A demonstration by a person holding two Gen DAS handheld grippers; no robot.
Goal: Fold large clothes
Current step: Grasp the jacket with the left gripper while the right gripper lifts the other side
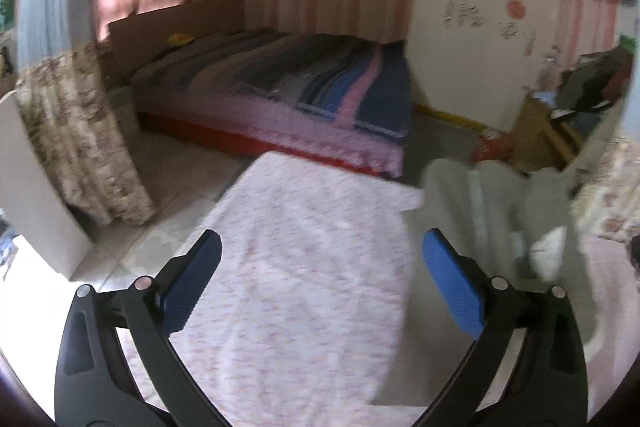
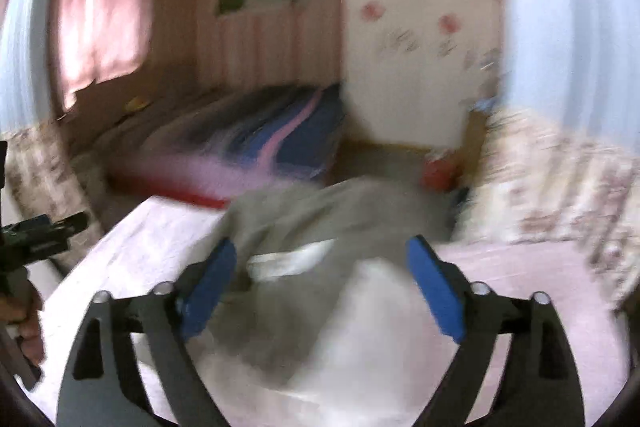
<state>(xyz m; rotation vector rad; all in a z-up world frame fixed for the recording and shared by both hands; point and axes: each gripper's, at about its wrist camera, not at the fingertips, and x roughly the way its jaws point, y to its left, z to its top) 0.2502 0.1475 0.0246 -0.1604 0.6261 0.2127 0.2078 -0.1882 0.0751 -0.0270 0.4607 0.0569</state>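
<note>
A grey garment with a white patch (image 2: 320, 227) lies crumpled on a bed with a pale pink sheet (image 2: 520, 275); the right wrist view is blurred. My right gripper (image 2: 320, 267) is open and empty, its blue pads to either side of the garment, just above it. In the left wrist view the same grey garment (image 1: 500, 211) lies to the right. My left gripper (image 1: 320, 259) is open and empty above the bare pink sheet (image 1: 304, 267), left of the garment. The left tool shows at the left edge of the right wrist view (image 2: 36, 231).
A second bed with a striped blue and pink cover (image 1: 320, 87) stands across the tiled floor (image 1: 180, 171). A floral curtain (image 1: 76, 139) hangs at the left. A wooden desk with clutter (image 1: 560, 123) is at the right. A floral pillow (image 2: 560, 187) lies right of the garment.
</note>
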